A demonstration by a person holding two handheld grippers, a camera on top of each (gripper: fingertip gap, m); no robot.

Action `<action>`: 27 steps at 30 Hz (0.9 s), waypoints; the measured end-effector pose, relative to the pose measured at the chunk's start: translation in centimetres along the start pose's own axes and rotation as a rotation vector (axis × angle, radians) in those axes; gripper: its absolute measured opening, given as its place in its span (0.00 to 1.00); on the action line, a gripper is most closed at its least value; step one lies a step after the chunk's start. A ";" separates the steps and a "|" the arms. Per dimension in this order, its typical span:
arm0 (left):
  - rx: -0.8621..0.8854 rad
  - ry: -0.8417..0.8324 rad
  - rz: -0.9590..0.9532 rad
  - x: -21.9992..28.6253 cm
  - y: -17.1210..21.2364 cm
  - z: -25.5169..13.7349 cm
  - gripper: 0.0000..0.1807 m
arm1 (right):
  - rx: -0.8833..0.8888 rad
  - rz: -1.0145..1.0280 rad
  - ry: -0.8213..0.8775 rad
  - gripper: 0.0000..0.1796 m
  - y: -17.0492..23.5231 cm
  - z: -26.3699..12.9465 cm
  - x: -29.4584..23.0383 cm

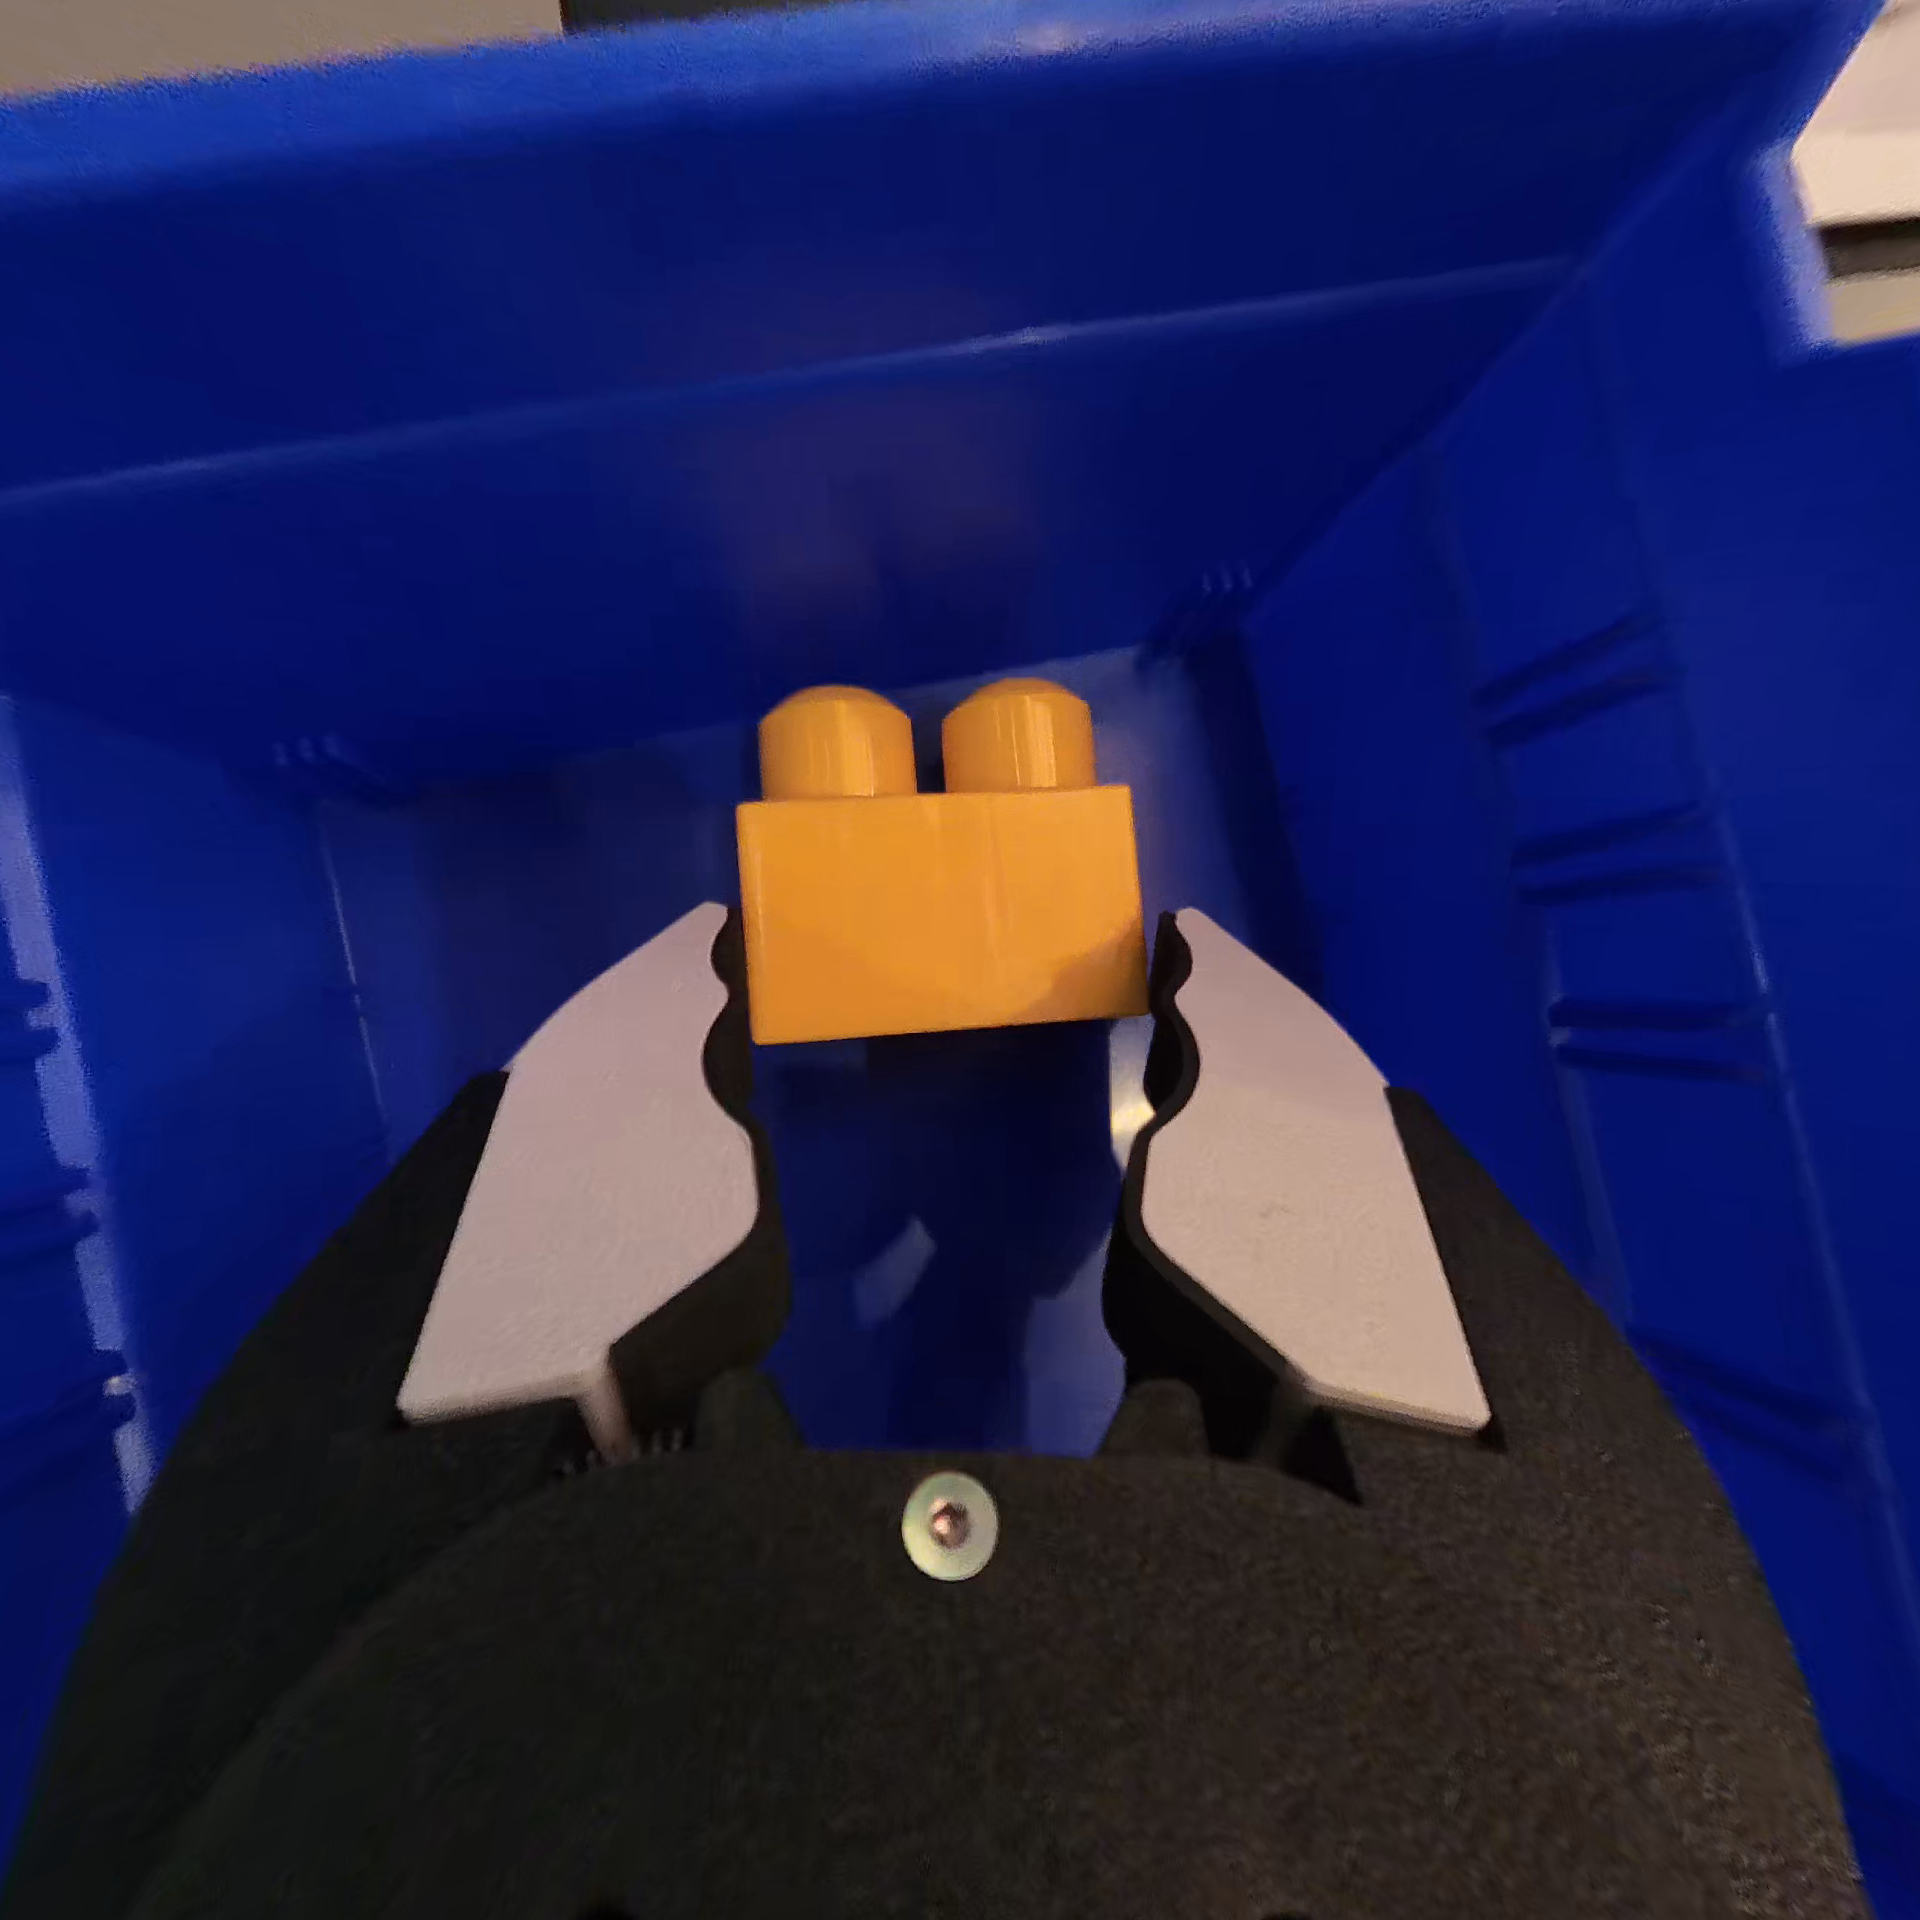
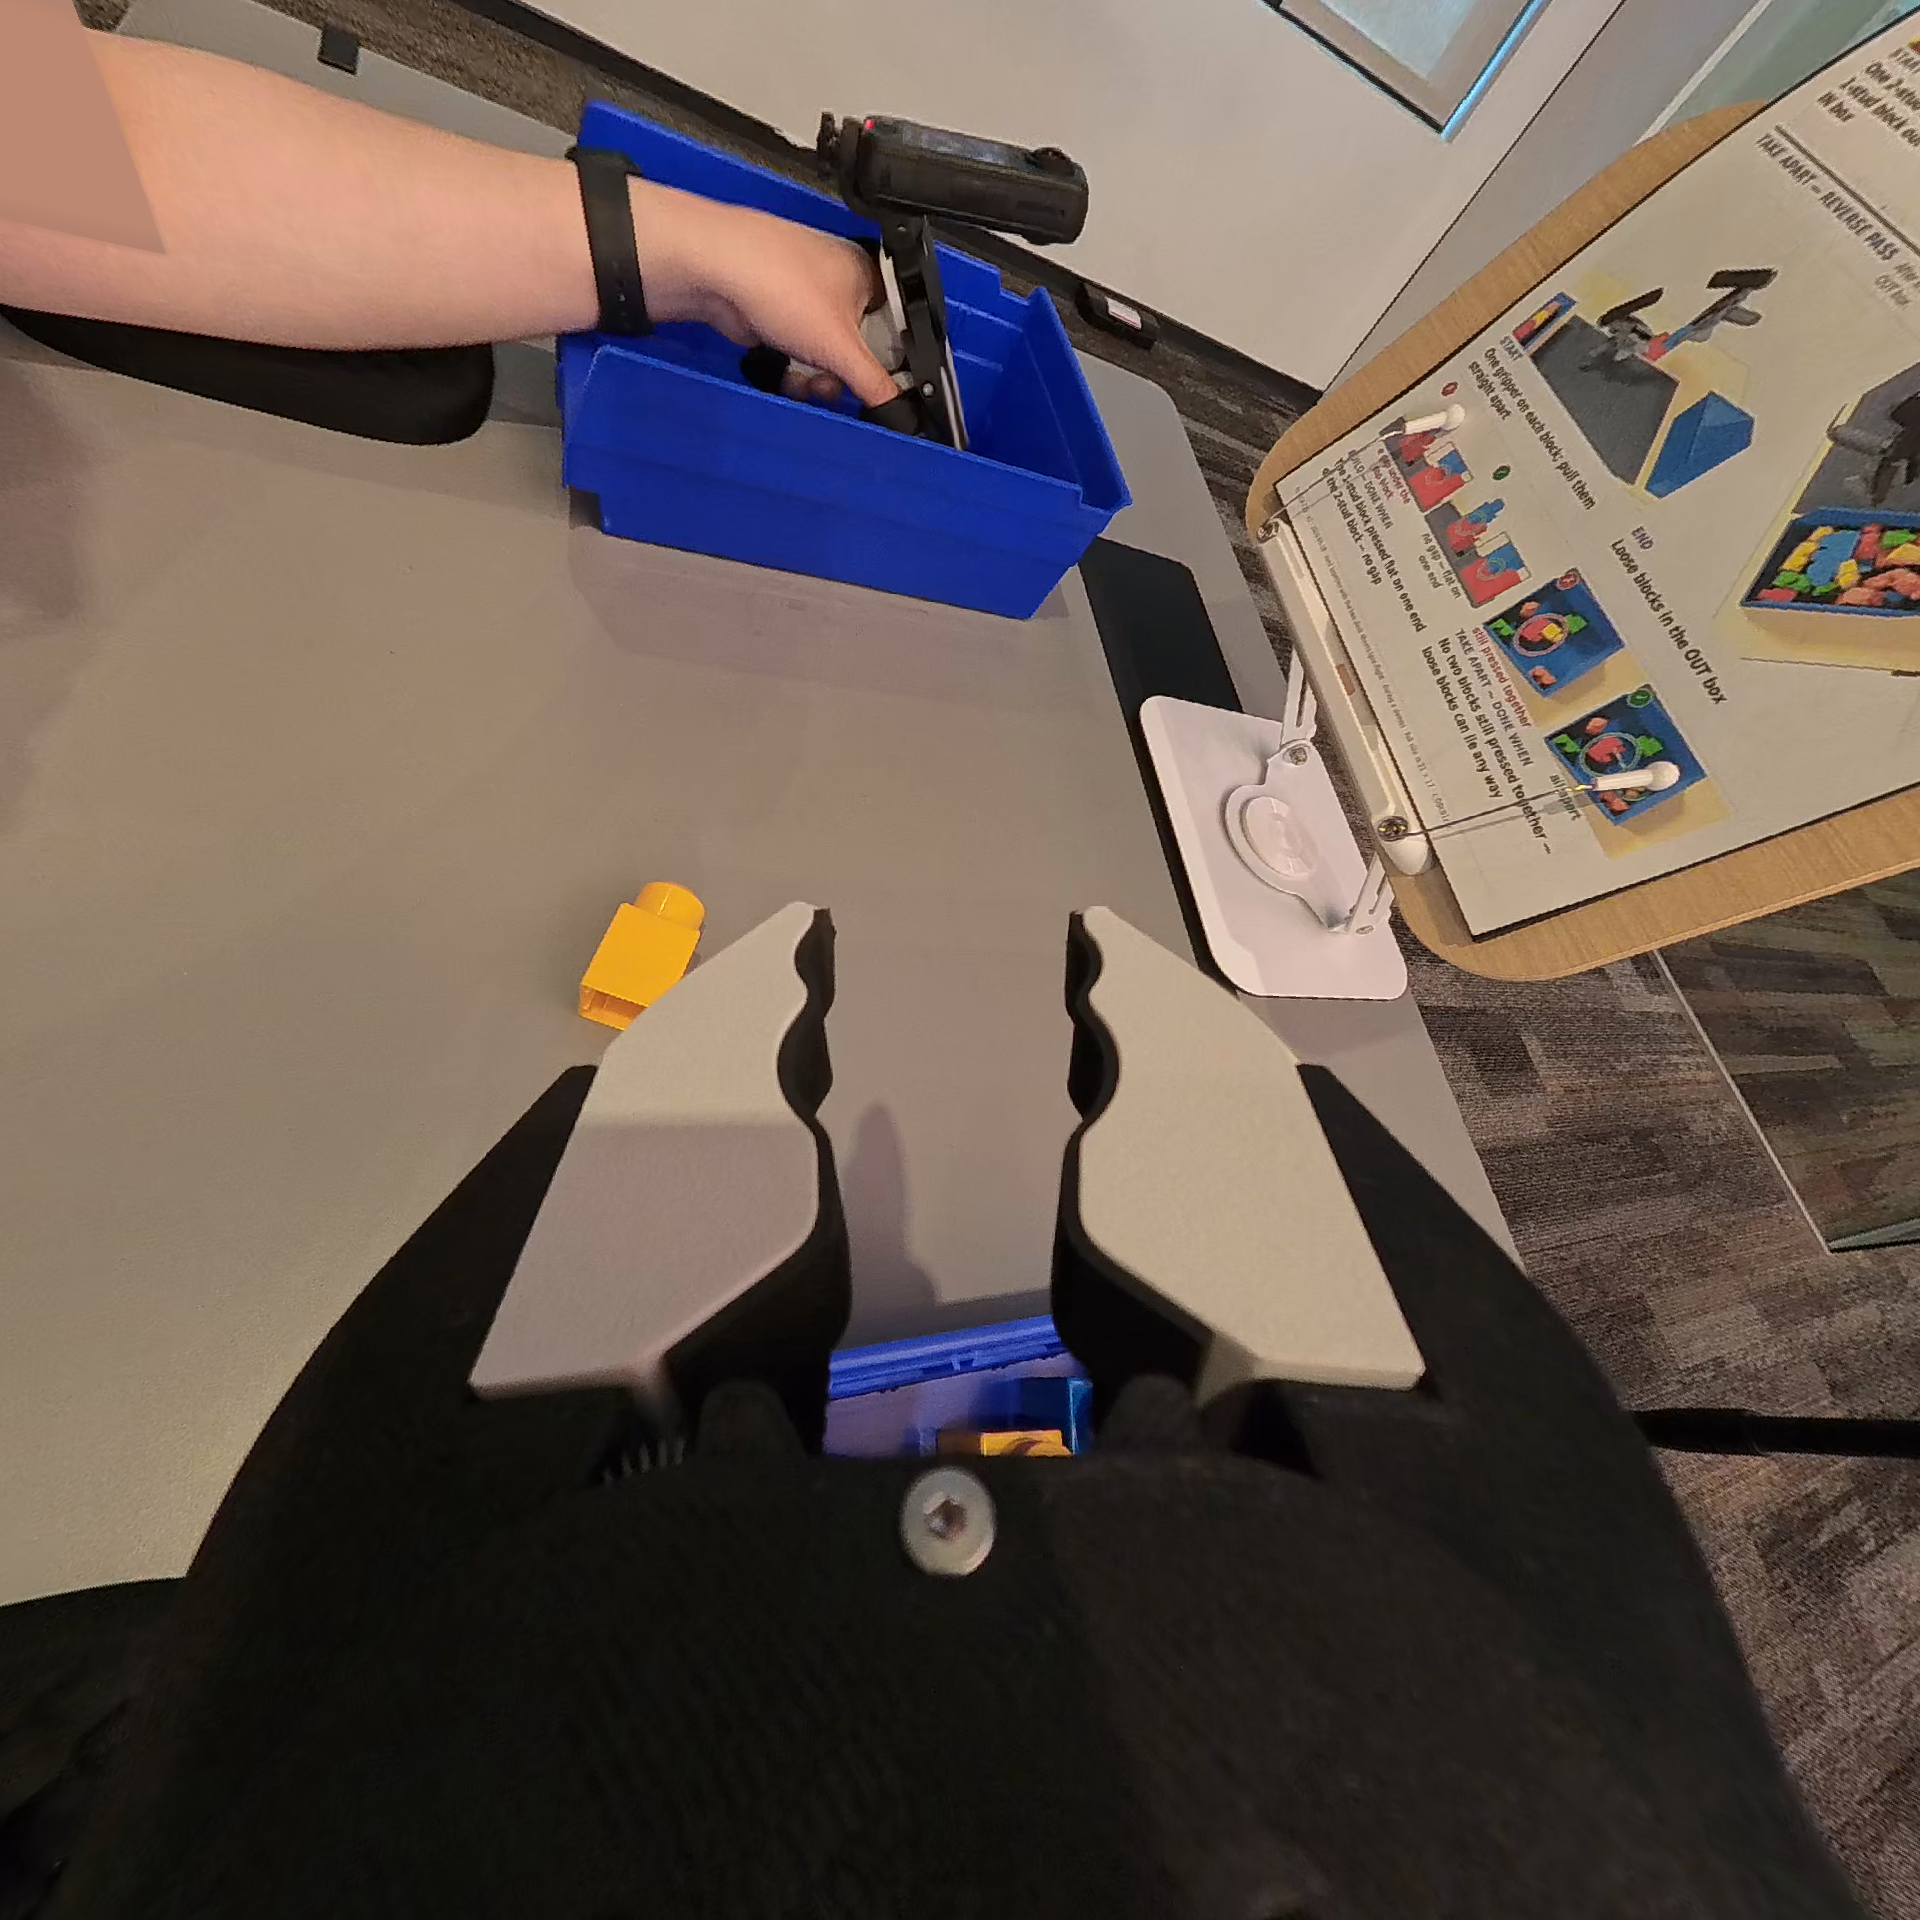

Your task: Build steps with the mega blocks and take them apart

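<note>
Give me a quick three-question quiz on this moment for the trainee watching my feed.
1. True or false: the left gripper is shut on the orange two-stud block.
2. Where is the left gripper working?
A. over the grey table
B. inside the far blue bin
C. at the instruction board
3. Fill in: the yellow one-stud block lies on its ____ on the table, ahead and to the left of the open, empty right gripper.

Key: 1 true; 2 B; 3 side.
</note>
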State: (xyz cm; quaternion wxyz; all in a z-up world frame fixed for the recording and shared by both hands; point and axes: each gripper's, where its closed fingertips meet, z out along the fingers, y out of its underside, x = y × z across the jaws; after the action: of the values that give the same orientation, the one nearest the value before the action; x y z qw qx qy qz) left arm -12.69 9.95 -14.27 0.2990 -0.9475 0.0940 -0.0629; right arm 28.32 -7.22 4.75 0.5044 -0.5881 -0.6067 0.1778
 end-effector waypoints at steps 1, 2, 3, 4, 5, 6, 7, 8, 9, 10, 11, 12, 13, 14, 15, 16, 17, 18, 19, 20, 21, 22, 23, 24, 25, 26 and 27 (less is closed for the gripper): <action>-0.029 -0.006 0.009 0.0 0.5 0.1 0.42 | -0.004 0.001 0.000 0.24 0.1 0.1 0.0; -0.063 -0.017 0.022 -0.1 1.1 0.4 0.43 | -0.007 0.001 -0.002 0.24 0.1 0.1 0.0; -0.090 -0.031 0.047 -0.2 1.5 0.6 0.43 | -0.009 0.000 -0.004 0.24 0.2 0.2 -0.1; -0.084 -0.043 0.078 -0.1 1.4 0.6 0.43 | -0.012 -0.001 -0.005 0.24 0.1 0.3 -0.2; -0.091 -0.044 0.091 -0.1 1.4 0.5 0.43 | -0.013 -0.004 -0.005 0.24 0.1 0.3 -0.2; -0.102 -0.046 0.095 -0.1 1.4 0.5 0.43 | -0.012 -0.007 -0.006 0.24 0.1 0.4 -0.3; -0.104 -0.041 0.096 0.0 1.4 0.5 0.43 | -0.011 -0.008 -0.009 0.24 0.0 0.4 -0.4; -0.099 -0.034 0.100 0.0 1.4 0.4 0.43 | -0.012 -0.009 -0.012 0.24 0.0 0.5 -0.4; -0.088 -0.030 0.104 0.0 1.2 0.2 0.43 | -0.014 -0.009 -0.015 0.24 0.1 0.6 -0.5; -0.081 -0.024 0.105 -0.1 1.1 -0.2 0.43 | -0.016 -0.008 -0.017 0.24 0.1 0.6 -0.5; -0.073 -0.016 0.104 -0.2 1.0 -0.6 0.42 | -0.018 -0.005 -0.020 0.24 0.2 0.7 -0.5; -0.054 -0.005 0.096 -0.2 0.7 -1.1 0.42 | -0.019 -0.003 -0.023 0.24 0.3 0.8 -0.6; -0.037 0.019 0.084 -0.1 0.5 -1.6 0.42 | -0.021 0.000 -0.026 0.24 0.4 1.0 -0.6; -0.015 0.059 0.071 0.3 0.1 -2.1 0.42 | -0.022 0.002 -0.029 0.24 0.5 1.1 -0.6; 0.014 0.106 0.058 0.8 -0.4 -2.8 0.42 | -0.022 0.004 -0.032 0.24 0.5 1.3 -0.6; 0.043 0.147 0.046 1.3 -0.9 -3.6 0.42 | -0.023 0.006 -0.031 0.24 0.5 1.6 -0.6; 0.073 0.184 0.040 1.9 -1.5 -4.4 0.42 | -0.022 0.011 -0.024 0.24 0.5 1.9 -0.4; 0.108 0.217 0.047 2.6 -2.2 -5.5 0.42 | -0.015 0.025 -0.013 0.24 0.3 2.3 -0.1; 0.154 0.241 0.064 3.3 -3.0 -6.6 0.42 | 0.000 0.053 0.001 0.24 0.0 2.7 0.2; 0.199 0.260 0.089 4.3 -3.8 -7.9 0.42 | 0.026 0.099 0.016 0.24 -0.5 3.3 0.6; 0.251 0.279 0.129 5.6 -4.6 -9.4 0.42 | 0.059 0.163 0.031 0.24 -1.1 3.9 1.1; 0.316 0.300 0.184 7.3 -5.5 -11.0 0.42 | 0.099 0.239 0.038 0.24 -1.9 4.5 1.4; 0.379 0.324 0.239 9.3 -6.3 -12.6 0.42 | 0.146 0.331 0.040 0.24 -2.8 5.2 1.7; 0.439 0.359 0.289 11.8 -6.9 -14.2 0.42 | 0.200 0.434 0.030 0.24 -3.7 5.9 1.8; 0.494 0.404 0.338 14.7 -7.1 -15.6 0.42 | 0.263 0.542 0.001 0.24 -4.6 6.5 1.7; 0.539 0.441 0.388 17.5 -7.1 -16.6 0.42 | 0.324 0.649 -0.048 0.24 -5.5 7.1 1.4; 0.575 0.451 0.444 20.1 -6.9 -17.2 0.42 | 0.373 0.749 -0.109 0.24 -6.1 7.6 0.8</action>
State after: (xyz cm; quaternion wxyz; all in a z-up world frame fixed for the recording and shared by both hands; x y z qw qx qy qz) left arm 4.88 1.62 4.95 0.5293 -0.7448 0.3373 -0.2265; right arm 18.99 -5.09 6.77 0.4699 -0.6563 -0.3342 0.4866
